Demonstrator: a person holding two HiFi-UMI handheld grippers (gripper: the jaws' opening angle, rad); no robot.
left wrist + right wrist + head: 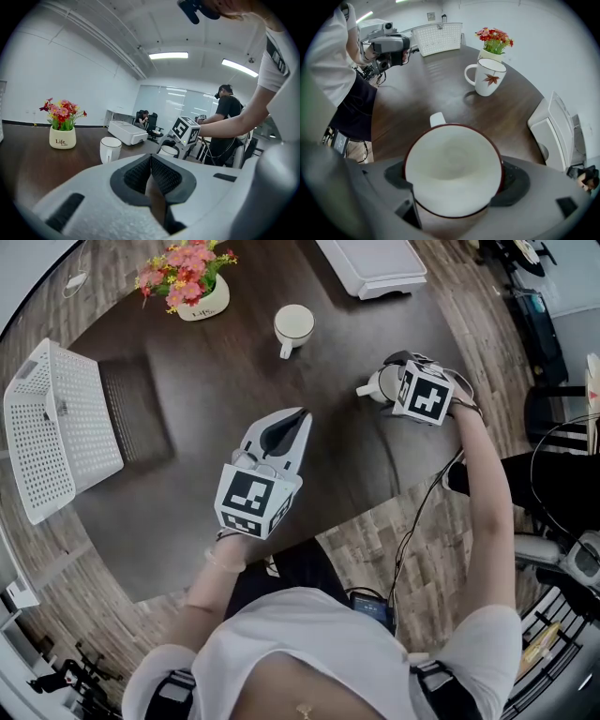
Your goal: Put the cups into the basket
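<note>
Cup (452, 154), gripped across its smooth sides by my right gripper (389, 379), could slip before reaching far-left basket (56, 427); left gripper (295, 423) closed, empty.

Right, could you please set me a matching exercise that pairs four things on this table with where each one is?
Things:
1. basket
2. flower pot
3. cup with a leaf print
4. red-rimmed cup

Places:
A. gripped between the pads of the right tool
B. upright, between the flower pot and the white box
C. at the left edge of the table in the head view
D. at the table's far edge, holding pink and red flowers

Pairs: 1-C, 2-D, 3-B, 4-A
</note>
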